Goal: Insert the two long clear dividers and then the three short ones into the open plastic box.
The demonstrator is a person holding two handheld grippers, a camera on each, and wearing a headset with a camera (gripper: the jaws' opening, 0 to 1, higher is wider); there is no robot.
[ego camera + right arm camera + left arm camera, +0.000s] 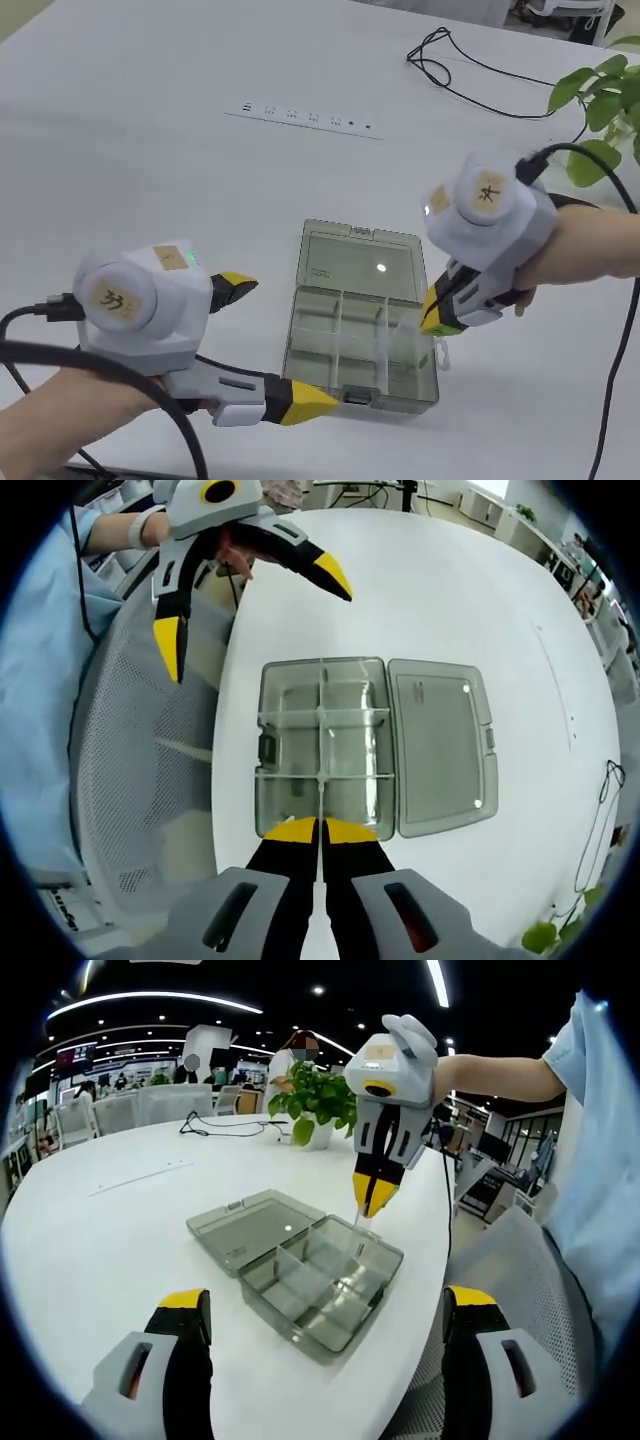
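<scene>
Right gripper (432,322) has its yellow-tipped jaws pinched tight on a thin clear divider (358,1224); it hangs tip-down over the right edge of the open plastic box (292,345), with the divider's lower end right at the rim (can't tell if it's actually seated or just touching). In the right gripper view the closed jaws (320,828) line up with the box's middle, and the held piece shows edge-on as a fine line.

Left gripper (296,340) is spread wide with nothing between its jaws; it sits near the box's front-left corner, one jaw by the left wall and one by the front.

The box rests on the white table (150,150), smoky lid (360,258) flipped flat on the far side; fitted dividers (290,716) already split the base into compartments.

Further back on the table are a power strip (305,115), a black cable (450,70) and a potted plant (600,95).
</scene>
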